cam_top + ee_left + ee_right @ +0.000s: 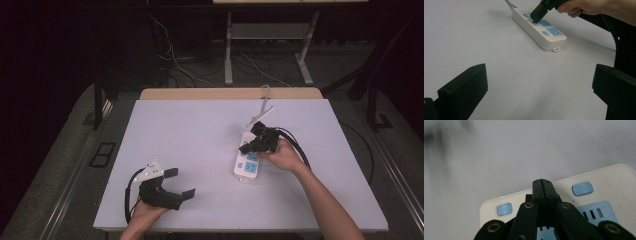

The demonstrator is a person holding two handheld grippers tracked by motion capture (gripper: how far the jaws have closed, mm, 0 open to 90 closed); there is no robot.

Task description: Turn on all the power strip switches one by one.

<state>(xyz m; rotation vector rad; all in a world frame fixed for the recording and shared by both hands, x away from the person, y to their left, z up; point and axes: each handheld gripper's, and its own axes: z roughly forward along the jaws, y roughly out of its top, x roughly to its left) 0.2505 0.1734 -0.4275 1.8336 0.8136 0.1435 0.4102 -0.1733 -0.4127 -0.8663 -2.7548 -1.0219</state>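
A white power strip (246, 162) with blue sockets and small blue switches lies right of the table's middle. My right gripper (245, 148) is shut with nothing between its jaws, and its joined tips point down onto the strip's top. In the right gripper view the tips (542, 182) sit between two blue switches (504, 209) (582, 188). The left gripper view shows that right gripper (536, 16) touching a blue switch on the strip (541, 32). My left gripper (180, 183) rests open near the front left, its wide-apart jaws (540, 87) aimed at the strip, holding nothing.
The table (200, 130) has a pale lilac top. The strip's white cord (265, 92) runs off the back edge. Black cables trail from the right gripper (300, 150) over the table's right side. Desk legs and loose wires stand on the floor behind.
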